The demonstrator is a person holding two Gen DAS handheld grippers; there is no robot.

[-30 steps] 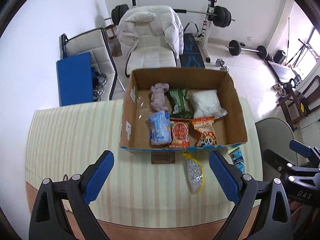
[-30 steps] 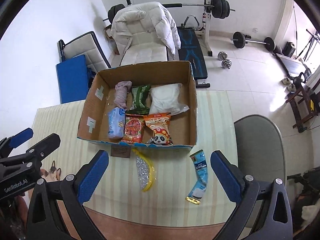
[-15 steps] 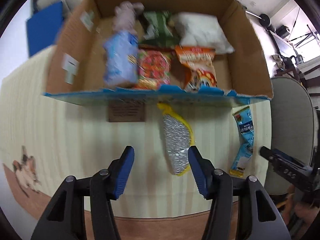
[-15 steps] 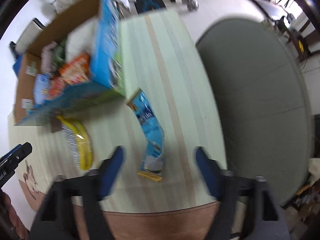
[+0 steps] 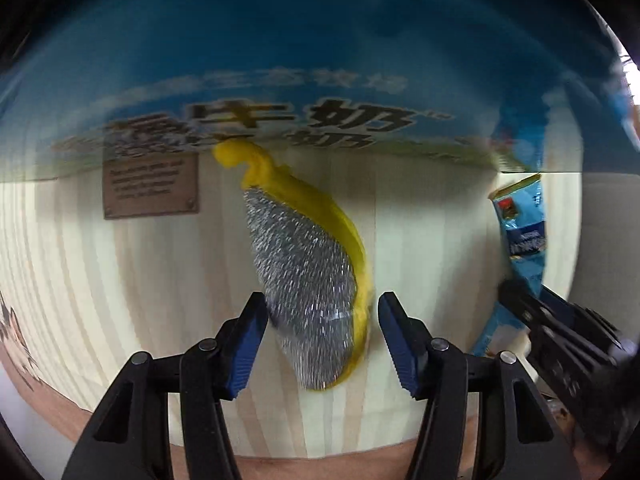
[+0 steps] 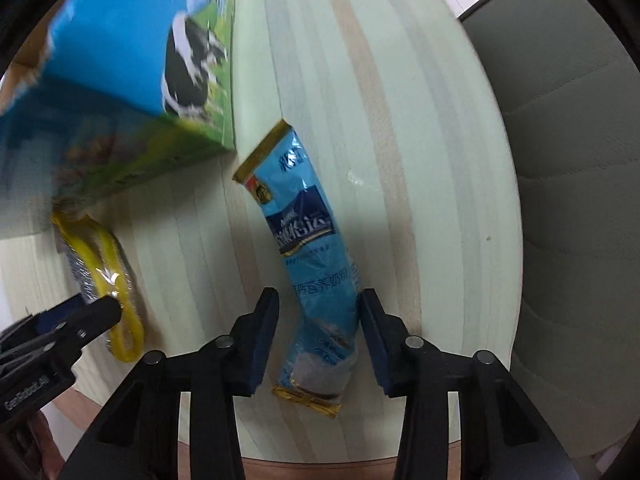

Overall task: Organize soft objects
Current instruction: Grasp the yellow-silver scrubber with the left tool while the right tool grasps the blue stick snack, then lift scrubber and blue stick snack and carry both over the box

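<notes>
Two grippers sit low over the striped tabletop (image 6: 400, 120), each straddling its own item. My left gripper (image 5: 320, 340) has its blue-padded fingers spread, one on either side of the lower end of the scouring pad (image 5: 308, 280); the left pad looks to be right at the silver mesh, though blur keeps me from saying whether it touches, and the right pad stands apart from the yellow edge. The scouring pad lies flat on the table, a silver mesh body in a yellow plastic handle, the handle's tip just under the blue printed side of the cardboard box (image 5: 320, 80). A small brown plaque (image 5: 150, 188) is to its left. My right gripper (image 6: 318, 336) is likewise parted around the lower half of the blue sachet (image 6: 308, 256), both pads close beside the wrapper, not visibly squeezing it. The sachet is long, glossy, gold-trimmed at both ends, slightly bent, lying near the box corner. A grey-green chair (image 6: 568, 200) sits beyond the table edge.
</notes>
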